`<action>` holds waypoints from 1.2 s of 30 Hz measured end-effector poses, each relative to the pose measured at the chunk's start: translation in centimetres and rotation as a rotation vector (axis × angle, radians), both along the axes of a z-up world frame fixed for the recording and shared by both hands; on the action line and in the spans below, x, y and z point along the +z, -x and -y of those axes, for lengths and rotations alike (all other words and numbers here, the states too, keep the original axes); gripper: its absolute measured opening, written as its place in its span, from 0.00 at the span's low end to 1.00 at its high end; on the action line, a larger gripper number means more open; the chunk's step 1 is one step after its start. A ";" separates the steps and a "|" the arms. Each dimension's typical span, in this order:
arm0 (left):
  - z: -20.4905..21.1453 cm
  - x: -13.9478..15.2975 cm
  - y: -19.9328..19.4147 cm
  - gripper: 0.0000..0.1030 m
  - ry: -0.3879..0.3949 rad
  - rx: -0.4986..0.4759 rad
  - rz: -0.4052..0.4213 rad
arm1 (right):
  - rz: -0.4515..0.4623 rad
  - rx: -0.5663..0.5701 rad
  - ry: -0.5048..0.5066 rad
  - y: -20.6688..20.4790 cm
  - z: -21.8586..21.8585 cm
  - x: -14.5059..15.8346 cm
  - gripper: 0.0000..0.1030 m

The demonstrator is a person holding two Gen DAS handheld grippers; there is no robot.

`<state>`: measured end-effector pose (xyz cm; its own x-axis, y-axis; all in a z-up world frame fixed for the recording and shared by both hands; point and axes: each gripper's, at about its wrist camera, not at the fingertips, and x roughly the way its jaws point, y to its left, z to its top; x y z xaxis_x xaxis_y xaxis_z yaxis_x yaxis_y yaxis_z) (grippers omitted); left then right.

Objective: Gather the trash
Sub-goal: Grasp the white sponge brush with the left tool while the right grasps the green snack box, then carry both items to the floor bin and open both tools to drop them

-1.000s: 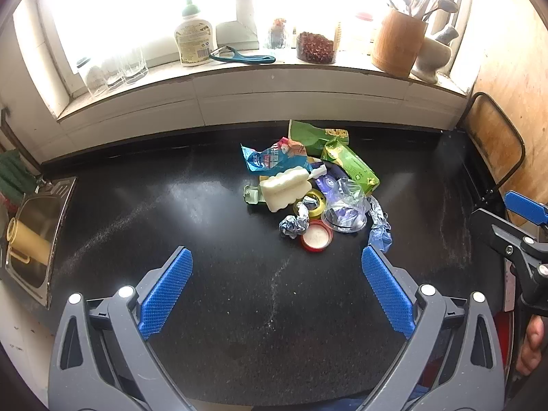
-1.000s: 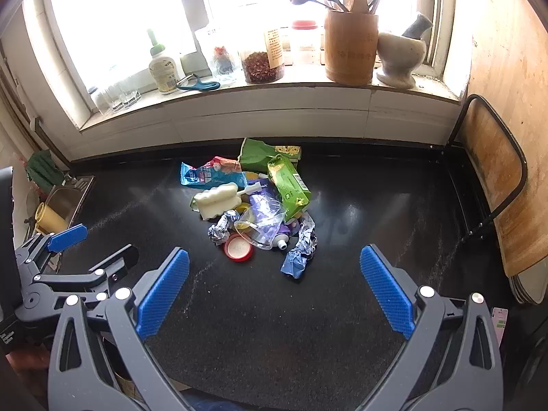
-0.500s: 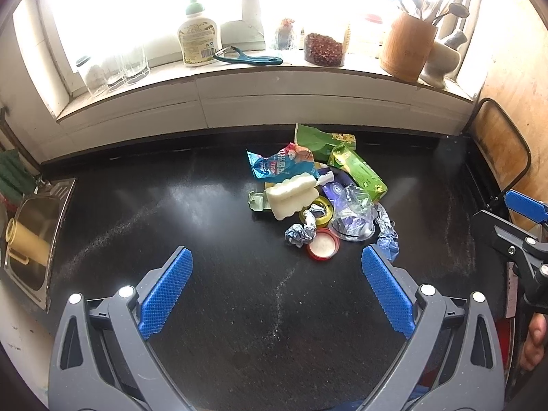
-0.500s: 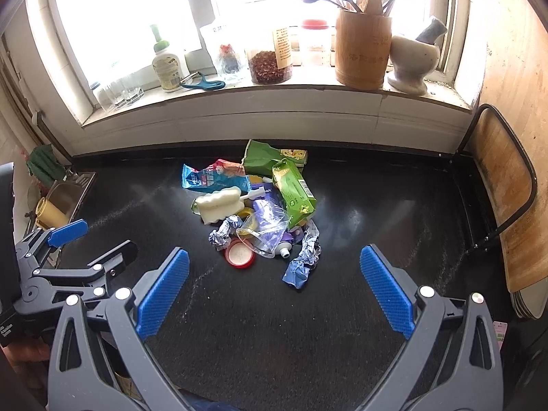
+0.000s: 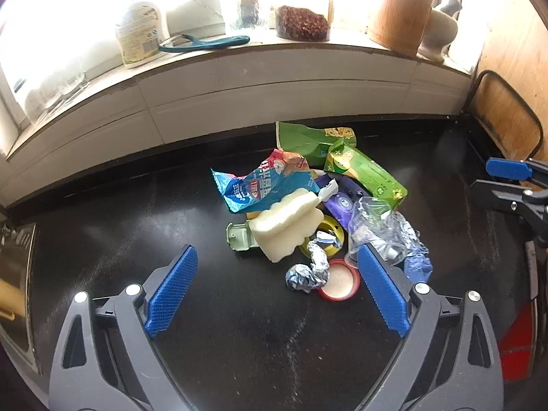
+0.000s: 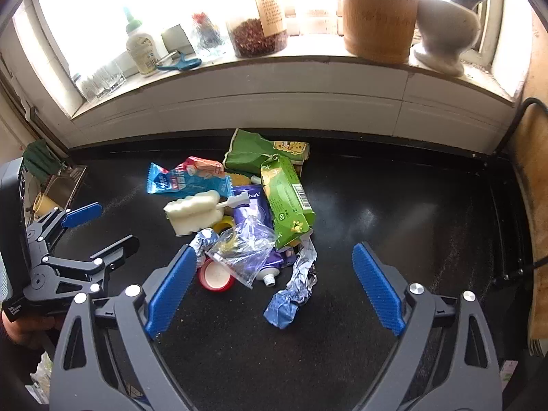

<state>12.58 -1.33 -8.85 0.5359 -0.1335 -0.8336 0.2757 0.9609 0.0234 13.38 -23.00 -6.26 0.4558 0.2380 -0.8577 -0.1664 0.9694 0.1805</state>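
Note:
A trash pile lies on the black counter [image 5: 102, 233]: green carton [image 6: 286, 198], blue snack wrapper [image 5: 260, 185], white sponge brush [image 5: 287, 226], purple tube [image 6: 253, 205], clear plastic bag [image 6: 243, 250], red lid [image 5: 337, 282]. My left gripper [image 5: 275, 251] is open just short of the pile, with the crumpled foil ball [image 5: 308, 270] lying between its fingers, untouched. My right gripper [image 6: 272, 251] hovers over the pile's near right side. Its jaws are closing, and the blue-silver foil wrapper [image 6: 294, 287] lies between them with neither pad on it.
The windowsill [image 6: 274, 78] behind carries a bottle, jars, a wooden utensil holder [image 6: 376, 13] and a mortar. A sink [image 5: 17, 274] sits at the far left. A wire rack with a wooden board [image 6: 534, 171] stands at the right end.
Both grippers have come forward and down toward the pile, which now looks larger and reaches between their fingers. The right gripper's fingers stand slightly closer together.

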 end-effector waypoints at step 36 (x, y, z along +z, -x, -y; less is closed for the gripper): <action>-1.1 0.9 1.3 0.28 0.113 0.084 -0.094 | 0.003 0.074 -0.087 1.4 -0.6 0.0 0.34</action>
